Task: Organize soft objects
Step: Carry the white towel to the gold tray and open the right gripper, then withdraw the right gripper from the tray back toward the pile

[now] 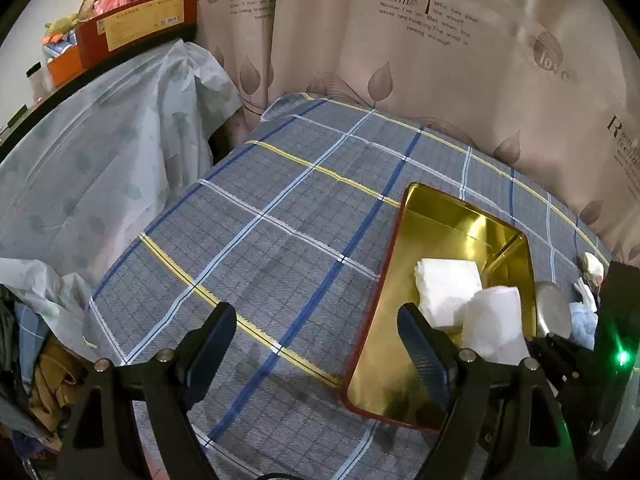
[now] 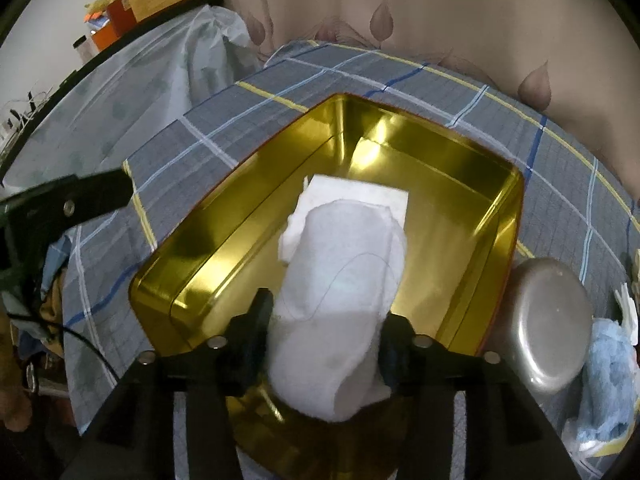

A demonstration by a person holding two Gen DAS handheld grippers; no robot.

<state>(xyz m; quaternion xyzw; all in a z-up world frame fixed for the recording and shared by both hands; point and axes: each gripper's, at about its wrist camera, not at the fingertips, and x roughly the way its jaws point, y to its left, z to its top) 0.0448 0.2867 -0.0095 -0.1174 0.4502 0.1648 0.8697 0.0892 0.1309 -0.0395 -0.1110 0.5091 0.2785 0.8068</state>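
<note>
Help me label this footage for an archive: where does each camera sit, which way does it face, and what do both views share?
Left wrist: on the left gripper, angled down over the plaid cloth; its open fingers show, with the right gripper at the right edge.
Right wrist: on the right gripper, looking down into the gold tin; its fingers flank a white rolled towel.
Shared: tin, towel, folded white pad, metal lid.

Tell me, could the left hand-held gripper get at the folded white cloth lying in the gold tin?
Probably yes. The left hand-held gripper is open and empty beside the gold tin, which has no lid. The folded white cloth is partly covered by the rolled white towel between the right hand-held gripper's jaws.
</note>
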